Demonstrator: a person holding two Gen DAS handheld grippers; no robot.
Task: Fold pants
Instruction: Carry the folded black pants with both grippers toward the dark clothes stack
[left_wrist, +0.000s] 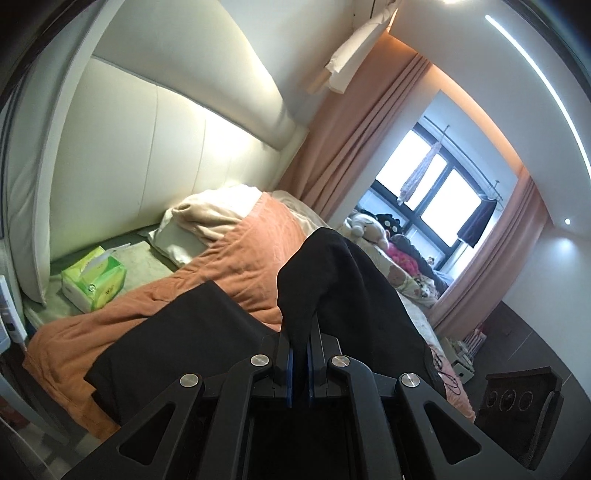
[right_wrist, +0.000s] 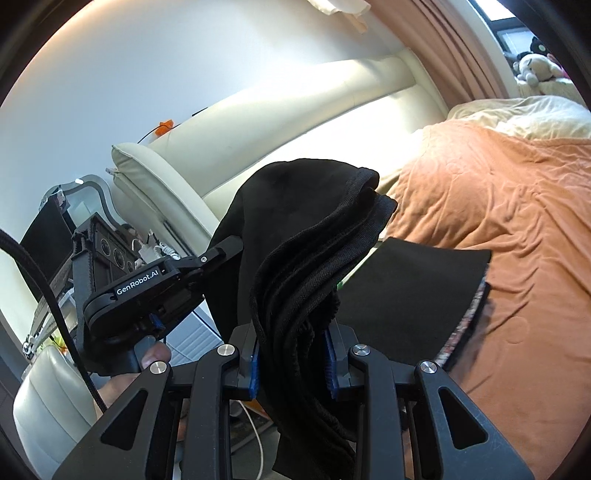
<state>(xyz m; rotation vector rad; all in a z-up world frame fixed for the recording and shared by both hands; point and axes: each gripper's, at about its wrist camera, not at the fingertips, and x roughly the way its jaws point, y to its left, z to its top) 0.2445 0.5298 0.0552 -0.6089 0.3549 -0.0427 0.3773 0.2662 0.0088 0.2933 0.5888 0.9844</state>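
The black pants (left_wrist: 332, 273) hang lifted above the bed, with one part (left_wrist: 173, 339) lying flat on the orange blanket. My left gripper (left_wrist: 300, 354) is shut on a pinch of the black fabric. In the right wrist view my right gripper (right_wrist: 293, 363) is shut on a thick bunch of the pants' ribbed waistband (right_wrist: 314, 258), which drapes down between the fingers. The left gripper shows there too (right_wrist: 221, 254), at the left, holding the same raised fabric. A flat part of the pants (right_wrist: 402, 288) lies on the blanket behind.
The bed has an orange blanket (left_wrist: 229, 273), a cream pillow (left_wrist: 207, 225) and a padded cream headboard (left_wrist: 155, 155). A green tissue box (left_wrist: 94, 280) sits near the headboard. Stuffed toys (left_wrist: 373, 225) lie by the window. A dark cabinet (left_wrist: 517, 410) stands on the floor at right.
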